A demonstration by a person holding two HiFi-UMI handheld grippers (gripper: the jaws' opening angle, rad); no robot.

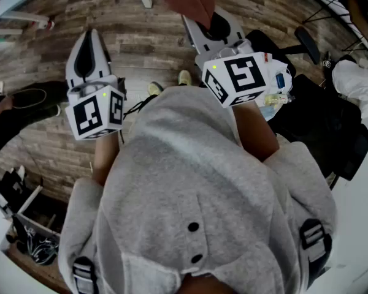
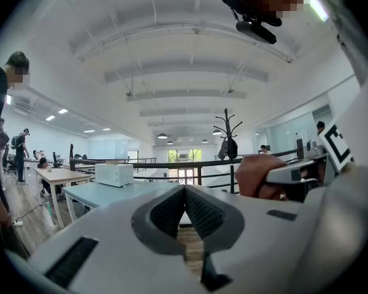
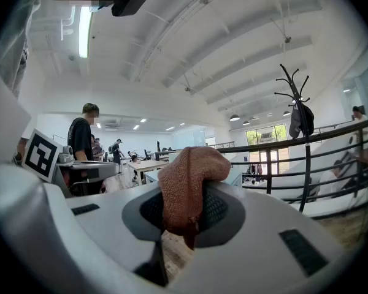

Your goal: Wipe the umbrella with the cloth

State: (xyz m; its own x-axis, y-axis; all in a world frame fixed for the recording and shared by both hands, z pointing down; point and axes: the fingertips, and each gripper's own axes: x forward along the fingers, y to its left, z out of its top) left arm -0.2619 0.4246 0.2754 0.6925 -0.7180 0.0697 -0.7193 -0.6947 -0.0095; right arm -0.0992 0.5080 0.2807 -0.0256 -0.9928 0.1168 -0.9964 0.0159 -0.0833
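A person in a grey hooded top [image 1: 190, 182] stood over a wood-plank floor [image 1: 153, 35], holding both grippers out level ahead. The left gripper [image 2: 185, 192] was pressed together, empty. The right gripper [image 3: 183, 208] pinched a folded rust-brown cloth [image 3: 187, 179], probably carried ready for wiping. No umbrella could be made out in any view.

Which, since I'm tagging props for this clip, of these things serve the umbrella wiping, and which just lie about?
Job: cloth, right gripper shut on it, left gripper shut and empty; no umbrella made out.
Lying about: coat rack, white box, table.
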